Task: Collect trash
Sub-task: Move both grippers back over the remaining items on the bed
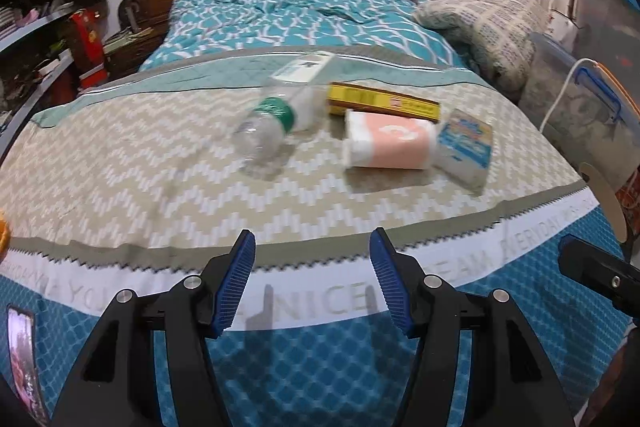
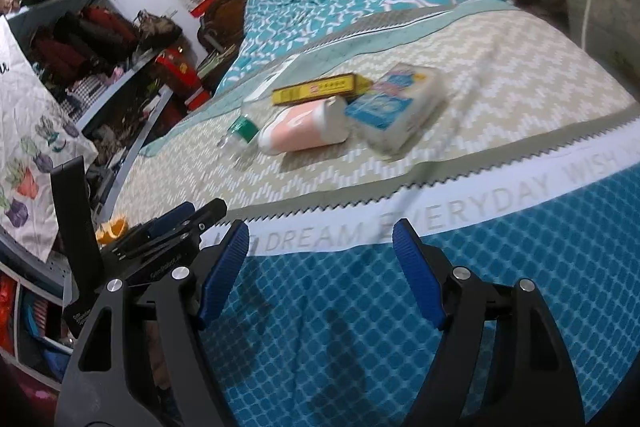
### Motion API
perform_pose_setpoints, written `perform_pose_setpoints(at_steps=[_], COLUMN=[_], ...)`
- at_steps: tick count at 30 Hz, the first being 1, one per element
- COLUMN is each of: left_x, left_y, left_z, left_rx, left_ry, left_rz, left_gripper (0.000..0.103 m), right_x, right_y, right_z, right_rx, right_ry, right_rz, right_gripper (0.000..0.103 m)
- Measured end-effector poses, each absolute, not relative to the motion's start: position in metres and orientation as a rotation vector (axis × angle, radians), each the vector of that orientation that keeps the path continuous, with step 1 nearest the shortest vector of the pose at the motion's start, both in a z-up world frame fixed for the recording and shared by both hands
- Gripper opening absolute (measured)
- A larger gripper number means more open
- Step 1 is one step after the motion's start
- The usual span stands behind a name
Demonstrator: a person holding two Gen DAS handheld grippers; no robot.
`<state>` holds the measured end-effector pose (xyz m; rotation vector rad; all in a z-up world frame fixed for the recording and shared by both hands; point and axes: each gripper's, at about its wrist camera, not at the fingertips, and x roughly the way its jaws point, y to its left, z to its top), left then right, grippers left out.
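Several pieces of trash lie on the bed's zigzag cover: a clear plastic bottle [image 1: 266, 131] with a green label on its side, a yellow box [image 1: 382, 103], a pink-and-white tissue pack [image 1: 388, 145], a blue-printed pack [image 1: 466, 147] and a clear flat wrapper [image 1: 304, 69] behind the bottle. They also show in the right wrist view: bottle [image 2: 238, 135], yellow box [image 2: 320, 89], pink pack [image 2: 304, 129], blue pack [image 2: 396, 107]. My left gripper [image 1: 312, 247] is open and empty, short of the trash near the bed's front edge. My right gripper [image 2: 320, 235] is open and empty, also near the front edge.
A rolled patterned blanket [image 1: 492, 27] lies at the bed's right. A clear plastic storage bin [image 1: 580, 99] with a white cable stands right of the bed. Cluttered shelves [image 1: 40, 39] stand at the left. A floral bag [image 2: 28, 155] hangs at left.
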<state>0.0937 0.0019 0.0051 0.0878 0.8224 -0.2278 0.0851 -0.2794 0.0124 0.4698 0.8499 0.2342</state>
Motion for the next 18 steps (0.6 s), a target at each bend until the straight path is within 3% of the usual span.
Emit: perform_pose_setpoints(at_steps=[18], left_x=[0.103], left_y=[0.047], left_z=[-0.012], left_rx=[0.064], left_ry=[0.834], left_rz=[-0.138], left_gripper=[0.057], right_x=[0.098], right_y=[-0.234], right_z=[-0.002], right_rx=[0.395], right_ry=[0.933], right_rz=[0.267], right_gripper=[0.084])
